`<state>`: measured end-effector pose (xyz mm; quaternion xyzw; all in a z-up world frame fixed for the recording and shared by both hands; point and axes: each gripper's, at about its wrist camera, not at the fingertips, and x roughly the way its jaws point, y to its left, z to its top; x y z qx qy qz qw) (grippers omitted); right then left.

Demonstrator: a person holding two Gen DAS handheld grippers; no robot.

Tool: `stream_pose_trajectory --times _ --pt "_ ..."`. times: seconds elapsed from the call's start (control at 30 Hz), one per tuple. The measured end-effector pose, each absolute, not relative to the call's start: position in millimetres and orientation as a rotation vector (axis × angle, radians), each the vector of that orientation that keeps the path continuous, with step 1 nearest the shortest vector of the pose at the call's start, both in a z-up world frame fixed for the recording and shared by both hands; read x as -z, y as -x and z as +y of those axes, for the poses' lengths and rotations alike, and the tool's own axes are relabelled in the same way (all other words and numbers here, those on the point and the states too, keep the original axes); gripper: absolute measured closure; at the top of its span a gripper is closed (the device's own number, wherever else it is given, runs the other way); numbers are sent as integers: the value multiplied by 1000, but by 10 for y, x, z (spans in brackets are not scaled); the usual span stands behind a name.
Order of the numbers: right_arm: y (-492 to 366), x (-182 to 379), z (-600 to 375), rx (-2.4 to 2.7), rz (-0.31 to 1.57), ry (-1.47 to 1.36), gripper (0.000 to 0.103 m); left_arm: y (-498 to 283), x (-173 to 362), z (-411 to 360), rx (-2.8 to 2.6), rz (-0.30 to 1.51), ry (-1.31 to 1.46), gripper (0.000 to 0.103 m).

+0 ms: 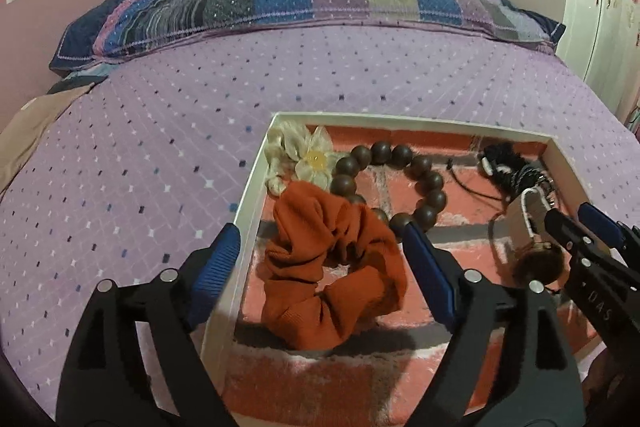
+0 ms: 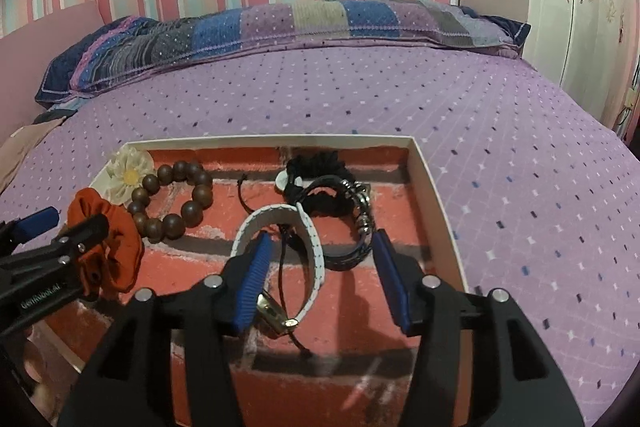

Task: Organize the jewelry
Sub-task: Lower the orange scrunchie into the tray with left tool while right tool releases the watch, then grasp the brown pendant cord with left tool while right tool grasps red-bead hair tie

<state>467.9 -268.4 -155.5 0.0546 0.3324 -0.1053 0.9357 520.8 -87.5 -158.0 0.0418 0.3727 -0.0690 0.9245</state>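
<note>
A shallow white box (image 1: 250, 203) lined with brick-print plush lies on the bed. In it are an orange scrunchie (image 1: 332, 267), a brown bead bracelet (image 1: 400, 183), a cream flower clip (image 1: 300, 159), a white-strapped watch (image 2: 316, 255), a black leather bracelet (image 2: 352, 223) with metal beads and a black scrunchie (image 2: 316, 163). My left gripper (image 1: 320, 259) is open, its fingers either side of the orange scrunchie, the left one outside the box wall. My right gripper (image 2: 320, 267) is open over the watch, whose strap sits between the pads.
The box rests on a purple dotted bedspread (image 1: 160, 147). A patchwork pillow (image 1: 300, 3) lies along the striped wall at the back. A white wardrobe (image 2: 580, 7) stands at the right. Each gripper shows in the other's view, close beside it.
</note>
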Motion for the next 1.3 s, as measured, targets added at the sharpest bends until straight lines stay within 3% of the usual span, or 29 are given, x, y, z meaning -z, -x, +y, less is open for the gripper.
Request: stream_pose_trajectory --times 0.13,0.23,0.3,0.47,0.8,1.17,1.3 --pt "-4498 1333 -2744 209 634 -104 48 -5019 1340 -820 155 724 -70 20" --pt "-4138 1015 -2794 208 565 -77 28 -4775 1095 -745 162 686 -56 5" --pt "-3913 851 -2828 212 529 -55 14 -4569 898 -660 183 645 -39 3" --pt "-3174 516 -2918 244 469 51 2 -3868 511 -387 188 559 -40 3" --pt "-2069 445 -3154 279 454 4 2 -2840 369 71 134 552 -15 3" --pt "-1607 1159 -3051 248 573 -65 3 -1998 1232 63 183 703 18 3" --pt "-1558 1363 -3023 243 611 -62 9 -1871 1534 -38 197 766 -6 3"
